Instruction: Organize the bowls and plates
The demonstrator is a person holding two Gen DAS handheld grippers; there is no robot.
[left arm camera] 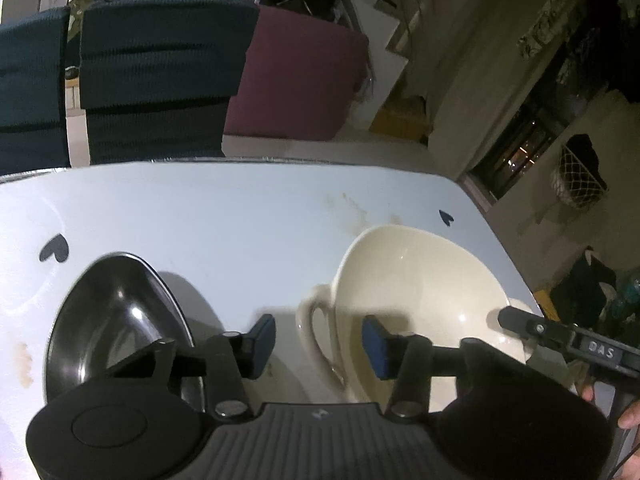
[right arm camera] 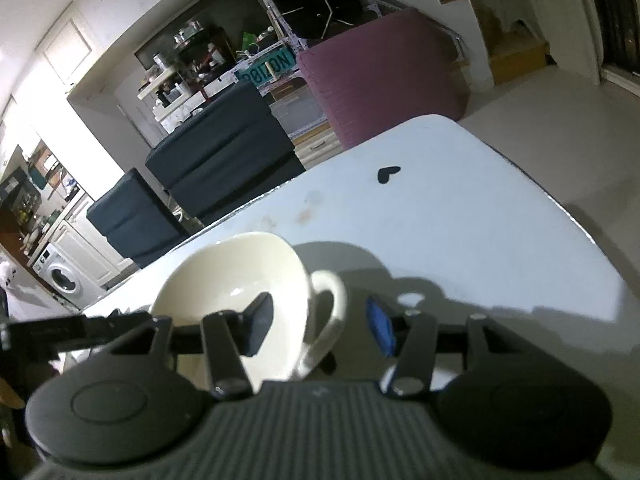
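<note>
Left claw (left arm camera: 318, 344): I've got it part open, its jaws straddling the left loop handle of the cream two-handled bowl (left arm camera: 416, 292). One pad sits outside the handle over bare table, the other over the bowl's inside. I can't see either pad pressing on it, so nothing is gripped.

Right claw (right arm camera: 320, 326): also part open, straddling the bowl's (right arm camera: 240, 276) other handle. One pad is over the bowl's inside, the blue pad outside beside the handle. No contact that I can make out. In the left wrist view the right claw's finger (left arm camera: 516, 318) comes in at the bowl's right rim, with part of a hand (left arm camera: 632, 416) at the frame edge.

The bowl stands upright on the white table (left arm camera: 240, 208), near its right-hand corner. To the bowl's left, apart from it, lies a black plate (left arm camera: 116, 316), partly hidden by the left claw's body.

Beyond the bowl the table surface shows brown stains (left arm camera: 356, 208) and black heart marks (left arm camera: 445, 217), one left of the plate (left arm camera: 55, 249).

Past the far table edge stand two dark blue chairs (left arm camera: 160, 80), and right of them a maroon block (left arm camera: 304, 76).
</note>
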